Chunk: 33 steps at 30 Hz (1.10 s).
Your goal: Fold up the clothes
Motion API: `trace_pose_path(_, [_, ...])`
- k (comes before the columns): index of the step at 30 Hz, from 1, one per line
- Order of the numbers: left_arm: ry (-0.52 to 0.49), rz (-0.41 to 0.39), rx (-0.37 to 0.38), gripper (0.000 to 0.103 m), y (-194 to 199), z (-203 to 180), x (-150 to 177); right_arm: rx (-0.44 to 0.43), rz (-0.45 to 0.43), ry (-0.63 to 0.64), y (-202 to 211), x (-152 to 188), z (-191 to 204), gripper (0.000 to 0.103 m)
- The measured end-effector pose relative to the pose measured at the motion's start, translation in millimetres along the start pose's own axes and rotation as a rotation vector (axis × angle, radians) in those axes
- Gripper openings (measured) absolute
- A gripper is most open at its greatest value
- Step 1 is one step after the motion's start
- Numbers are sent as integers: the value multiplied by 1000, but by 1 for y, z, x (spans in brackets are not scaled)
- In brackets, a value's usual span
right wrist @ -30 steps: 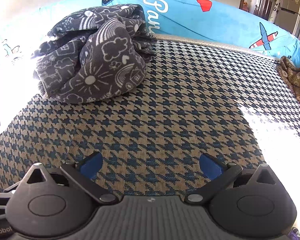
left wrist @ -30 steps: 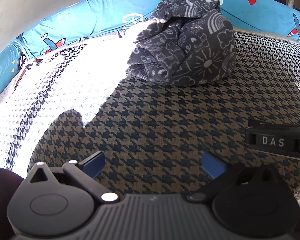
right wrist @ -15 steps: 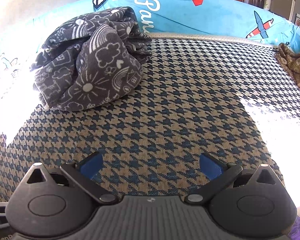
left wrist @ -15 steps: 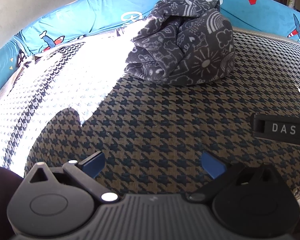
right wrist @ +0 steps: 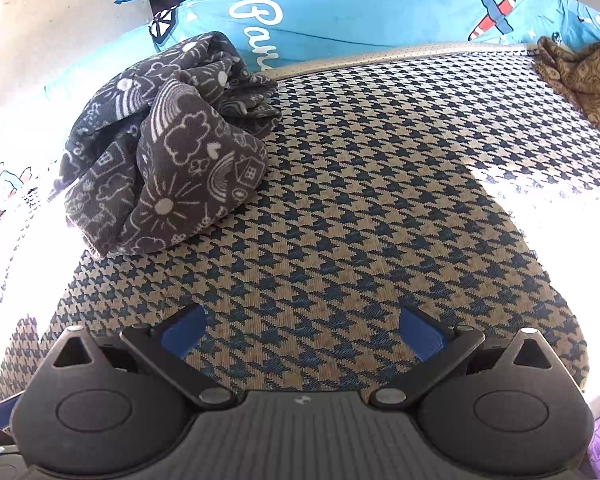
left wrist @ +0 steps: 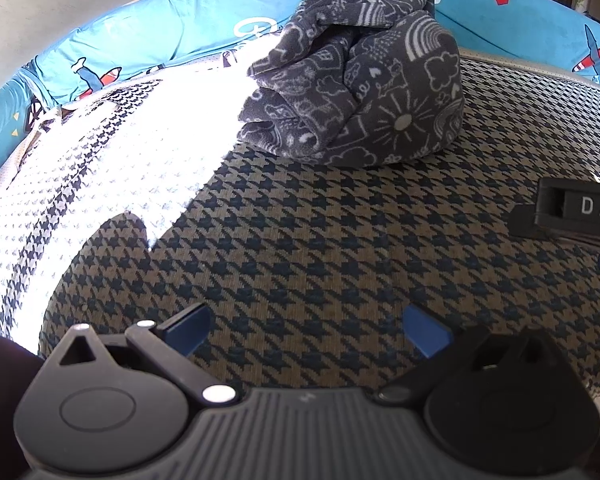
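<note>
Where sun glare whitens the houndstooth cover [left wrist: 340, 248] | grey garment [left wrist: 364, 80] bunched, folds hidden | both jaws apart, empty

Ahead of your left gripper [left wrist: 306, 330] lies a grey garment [left wrist: 364, 80] of soft, fuzzy cloth, like fleece, not shiny at all. Under both grippers the houndstooth cover [right wrist: 340, 240] is woven cloth that looks rough and ribbed. Your right gripper [right wrist: 302, 330] is dull black plastic with ridges, and its blue fingertips [right wrist: 422, 332] look smooth. Far ahead, the blue sheet [right wrist: 380, 28] is thin, smooth cloth.
</note>
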<state>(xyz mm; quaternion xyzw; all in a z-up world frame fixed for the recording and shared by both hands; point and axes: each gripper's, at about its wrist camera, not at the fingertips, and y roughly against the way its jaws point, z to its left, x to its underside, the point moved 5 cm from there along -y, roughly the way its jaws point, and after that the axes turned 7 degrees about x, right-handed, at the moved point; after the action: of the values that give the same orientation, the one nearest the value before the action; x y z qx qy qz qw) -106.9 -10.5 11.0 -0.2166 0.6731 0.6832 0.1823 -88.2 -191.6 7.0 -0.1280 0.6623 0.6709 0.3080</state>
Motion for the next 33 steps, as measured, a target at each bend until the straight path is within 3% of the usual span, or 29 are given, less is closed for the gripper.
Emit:
trace_pose_path(8, [23,-3,0,103,-2,5,-4,-24,2,-39,2,-3,0,103])
trace_pose_path(18, [29,-16,-5,103,-3,5,-11,34,-155,-1,18,-20,10,103])
trace_pose_path(27, [16,-37,-8,103,-4,4,-21,82,-221,9,23,-34,15,103])
trace_pose_path(33, [31,-53,-11,103,-1,10,-30,88,-212,-20,19,-42,14,103])
